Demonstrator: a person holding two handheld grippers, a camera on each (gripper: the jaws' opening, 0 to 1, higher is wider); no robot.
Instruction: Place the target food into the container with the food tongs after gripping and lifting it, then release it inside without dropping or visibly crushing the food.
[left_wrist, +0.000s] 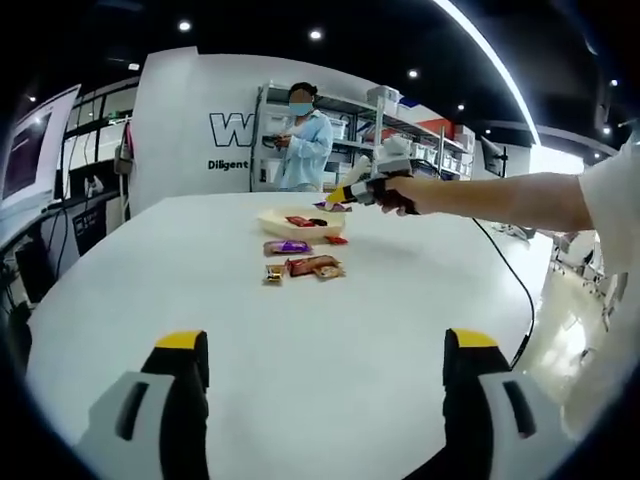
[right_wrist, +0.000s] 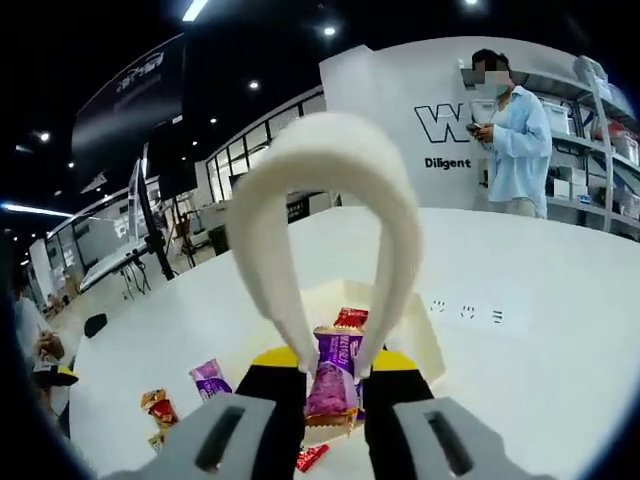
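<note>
In the right gripper view, my right gripper (right_wrist: 333, 362) is shut on a pair of cream food tongs (right_wrist: 320, 190) that loop up and away from the jaws. The tongs' tips pinch a purple snack packet (right_wrist: 335, 378), which hangs above a cream container (right_wrist: 425, 335). A red packet (right_wrist: 350, 318) lies inside the container. In the left gripper view, the right gripper (left_wrist: 372, 190) is held by a hand over the same container (left_wrist: 275, 216). My left gripper (left_wrist: 326, 345) stands open low over the near part of the white table (left_wrist: 150, 270), with nothing between its jaws.
Loose packets lie on the table beside the container: a purple one (left_wrist: 290, 246), a red-orange one (left_wrist: 312, 265), a small gold one (left_wrist: 273, 273) and a small red one (left_wrist: 336, 240). A person (left_wrist: 305, 140) stands beyond the far edge by shelves (left_wrist: 380, 130).
</note>
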